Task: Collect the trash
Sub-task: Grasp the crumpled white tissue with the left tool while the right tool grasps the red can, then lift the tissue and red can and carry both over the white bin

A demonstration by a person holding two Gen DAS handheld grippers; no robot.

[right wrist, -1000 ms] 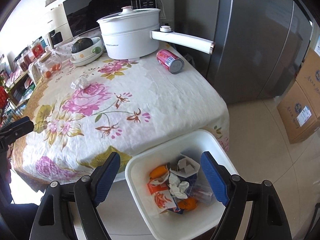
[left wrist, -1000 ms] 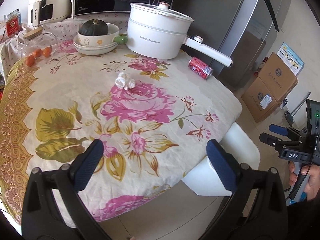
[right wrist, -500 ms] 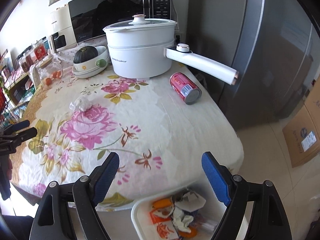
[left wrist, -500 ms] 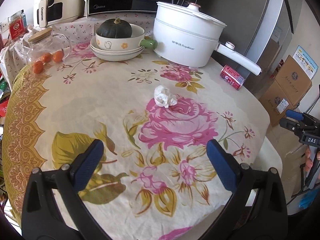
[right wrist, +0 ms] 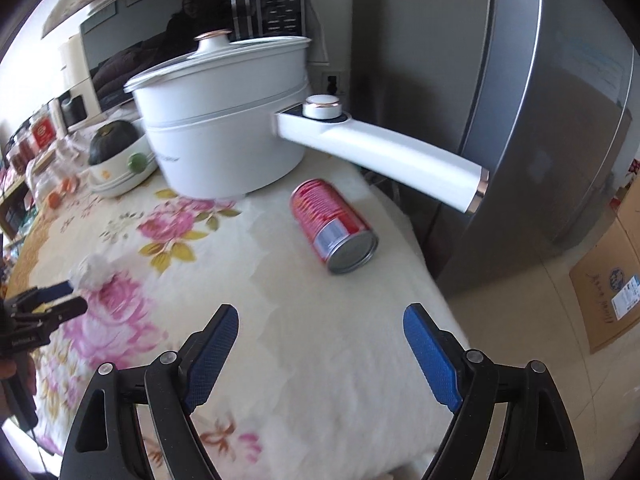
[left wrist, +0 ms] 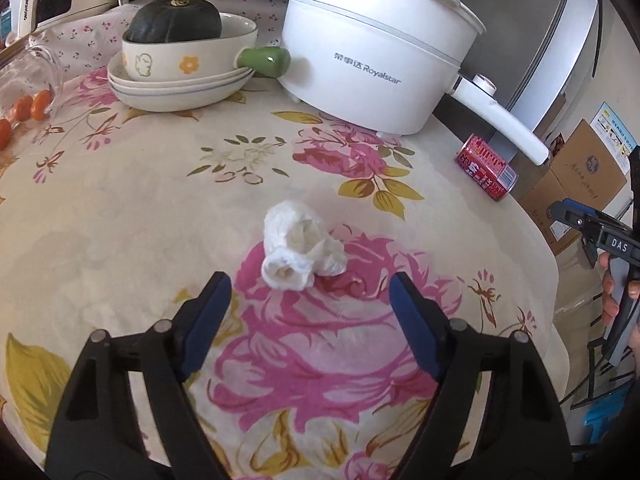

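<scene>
Crumpled white tissue wad [left wrist: 298, 250]; glossy red cylindrical can [right wrist: 334, 225] lying sideways.

Grey fridge [right wrist: 520, 120] beside floral-clothed table [left wrist: 160, 220]; cardboard boxes [left wrist: 576, 184] on floor.

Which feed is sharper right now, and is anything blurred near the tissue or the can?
Left wrist view: sharp, the crumpled tissue crisp, even daylight, fisheye bending the table edge. Right wrist view: motion-smeared on its left side, so the tissue and the pumpkin bowl look soft; the red can stays fairly clear.
</scene>
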